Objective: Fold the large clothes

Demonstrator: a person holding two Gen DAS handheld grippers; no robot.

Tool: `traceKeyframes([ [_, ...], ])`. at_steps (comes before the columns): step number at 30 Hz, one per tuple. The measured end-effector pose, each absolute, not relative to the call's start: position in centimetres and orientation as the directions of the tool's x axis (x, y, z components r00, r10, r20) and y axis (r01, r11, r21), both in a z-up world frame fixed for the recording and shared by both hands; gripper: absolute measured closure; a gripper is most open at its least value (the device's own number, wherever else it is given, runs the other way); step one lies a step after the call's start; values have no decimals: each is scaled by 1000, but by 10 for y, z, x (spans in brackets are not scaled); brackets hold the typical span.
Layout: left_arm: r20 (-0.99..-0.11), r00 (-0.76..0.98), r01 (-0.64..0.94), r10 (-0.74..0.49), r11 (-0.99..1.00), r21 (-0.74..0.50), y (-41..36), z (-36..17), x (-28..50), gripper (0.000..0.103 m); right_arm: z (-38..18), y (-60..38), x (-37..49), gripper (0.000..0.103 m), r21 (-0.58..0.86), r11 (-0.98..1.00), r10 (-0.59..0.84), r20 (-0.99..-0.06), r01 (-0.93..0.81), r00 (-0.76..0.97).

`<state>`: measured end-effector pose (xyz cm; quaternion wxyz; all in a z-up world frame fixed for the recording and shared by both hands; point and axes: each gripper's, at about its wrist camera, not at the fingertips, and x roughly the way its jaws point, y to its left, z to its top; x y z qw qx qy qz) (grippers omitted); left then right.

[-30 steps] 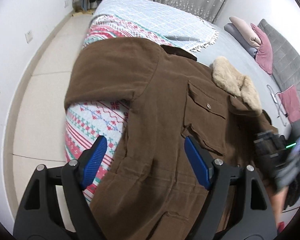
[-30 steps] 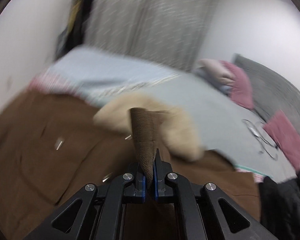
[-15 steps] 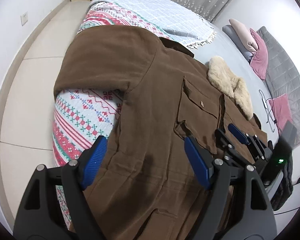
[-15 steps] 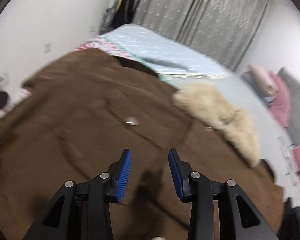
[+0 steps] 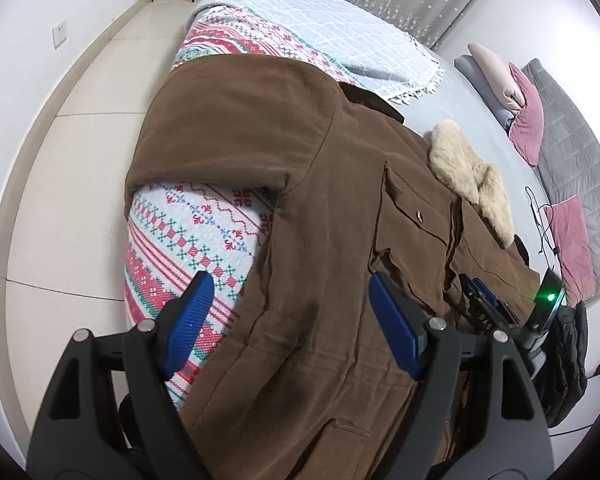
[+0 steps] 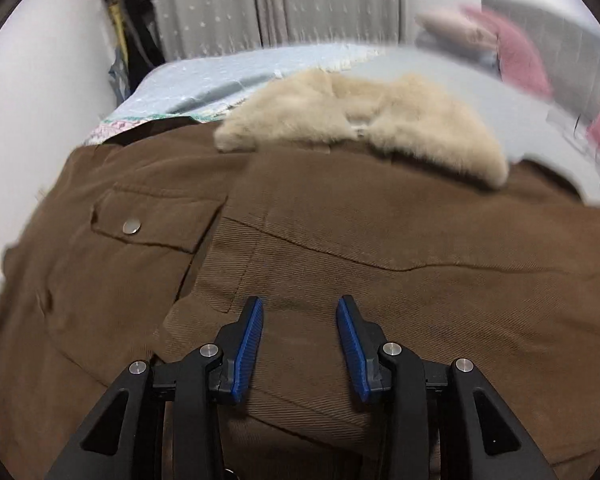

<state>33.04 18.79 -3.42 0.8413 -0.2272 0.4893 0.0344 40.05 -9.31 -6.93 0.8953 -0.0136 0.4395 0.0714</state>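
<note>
A large brown coat (image 5: 320, 184) with a cream fur collar (image 5: 472, 184) lies spread on the bed, one sleeve (image 5: 236, 128) hanging towards the bed's edge. My left gripper (image 5: 290, 284) stands wide open just above the coat's lower side, with nothing gripped. In the right wrist view the coat (image 6: 380, 240) fills the frame, with the fur collar (image 6: 360, 120) at the far end and a snap pocket (image 6: 132, 226) to the left. My right gripper (image 6: 300, 308) hovers open over a folded-in brown panel, pads clear of the cloth. It also shows at the coat's right edge as the right gripper (image 5: 480, 296).
A red and green patterned quilt (image 5: 188, 240) covers the bed's near corner, with a pale blue blanket (image 5: 300, 20) further back. Pink and grey pillows (image 5: 524, 112) and a cable (image 5: 540, 220) lie at the right. A black garment (image 5: 564, 360) hangs beside the bed. Tiled floor (image 5: 60, 180) runs along the left.
My right gripper let go of the brown fold it pinched, opened, and dropped lower over the coat's front. My left gripper has stayed open in about the same place.
</note>
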Motion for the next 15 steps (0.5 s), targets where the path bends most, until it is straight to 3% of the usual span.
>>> traceKeyframes([
  [4, -839, 519, -282, -162, 895, -346, 191, -34, 328, 23, -48, -116, 396, 64, 125, 979, 195, -798, -160, 570],
  [9, -835, 530, -288, -148, 895, -341, 199, -31, 324, 23, -15, -224, 376, 62, 129, 988, 41, -763, 90, 645],
  [13, -835, 532, -279, -143, 901, -333, 200, -30, 324, 23, -46, -318, 359, 60, 86, 938, -131, -810, 336, 572],
  [14, -834, 531, -282, -148, 898, -338, 201, -31, 325, 23, -67, -328, 361, 60, 90, 938, -110, -839, 335, 533],
  [15, -834, 530, -284, -154, 894, -346, 202, -32, 325, 23, -74, -326, 361, 60, 57, 960, -120, -802, 276, 585],
])
